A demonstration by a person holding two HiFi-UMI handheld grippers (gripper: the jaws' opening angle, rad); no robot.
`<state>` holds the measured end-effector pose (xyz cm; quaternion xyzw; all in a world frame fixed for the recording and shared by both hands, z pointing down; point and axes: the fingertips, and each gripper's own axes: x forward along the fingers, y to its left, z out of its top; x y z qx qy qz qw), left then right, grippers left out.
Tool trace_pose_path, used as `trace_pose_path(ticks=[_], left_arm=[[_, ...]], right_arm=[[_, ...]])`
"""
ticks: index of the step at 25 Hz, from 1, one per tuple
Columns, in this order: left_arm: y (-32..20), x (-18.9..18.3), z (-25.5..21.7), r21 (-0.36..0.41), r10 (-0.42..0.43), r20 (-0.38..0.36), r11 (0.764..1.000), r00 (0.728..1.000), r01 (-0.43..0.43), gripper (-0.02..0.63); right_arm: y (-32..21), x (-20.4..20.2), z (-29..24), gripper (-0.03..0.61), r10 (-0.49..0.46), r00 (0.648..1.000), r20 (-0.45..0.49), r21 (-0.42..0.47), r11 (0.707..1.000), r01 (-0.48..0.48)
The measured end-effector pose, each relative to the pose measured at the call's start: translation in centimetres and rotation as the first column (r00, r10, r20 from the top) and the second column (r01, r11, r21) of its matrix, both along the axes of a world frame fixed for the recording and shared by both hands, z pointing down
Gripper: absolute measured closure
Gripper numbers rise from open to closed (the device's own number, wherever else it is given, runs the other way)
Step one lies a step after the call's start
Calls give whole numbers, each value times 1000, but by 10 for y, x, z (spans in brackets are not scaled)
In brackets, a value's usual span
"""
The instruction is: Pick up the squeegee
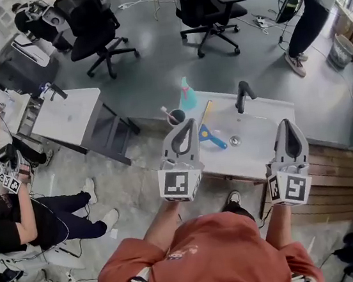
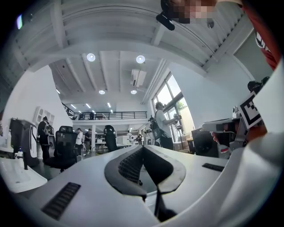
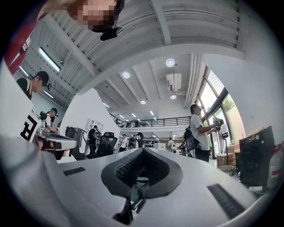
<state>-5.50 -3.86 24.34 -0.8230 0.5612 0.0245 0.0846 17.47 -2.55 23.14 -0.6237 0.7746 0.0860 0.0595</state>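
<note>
The blue plastic squeegee [image 1: 211, 137] lies flat near the left edge of the white basin tabletop [image 1: 270, 115], not yet touched. The left tongs [image 1: 189, 126] and right tongs [image 1: 288, 124] are both clenched and empty, probably because the reach is not begun.

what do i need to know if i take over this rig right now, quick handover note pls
Left gripper: jaws together, nothing between them, held above the near left part of the sink counter.
Right gripper: shut, empty, over the counter's near right corner.
Squeegee: lies flat on the counter, blue handle left of the drain, just right of the left gripper in the head view. Neither gripper touches it.
Also on the counter: faucet, spray bottle, cup.
Done: nothing yet.
Left: open a gripper, probably the left as it looks nearer, lower it, close on the handle, lift.
</note>
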Motion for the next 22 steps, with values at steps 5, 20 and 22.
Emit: trace_pose_path(ticks=[5, 20, 22], left_arm=[[-19, 43, 3, 15, -24, 6, 1000, 1000, 24, 597], [-66, 83, 25, -28, -188, 27, 982, 982, 189, 595], [-71, 71, 26, -30, -214, 29, 976, 976, 215, 597]], right_arm=[[-30, 39, 14, 571, -37, 999, 25, -6, 999, 37], [-107, 84, 43, 571, -210, 976, 64, -53, 975, 214], [-117, 71, 45, 571, -235, 970, 59, -60, 969, 239]])
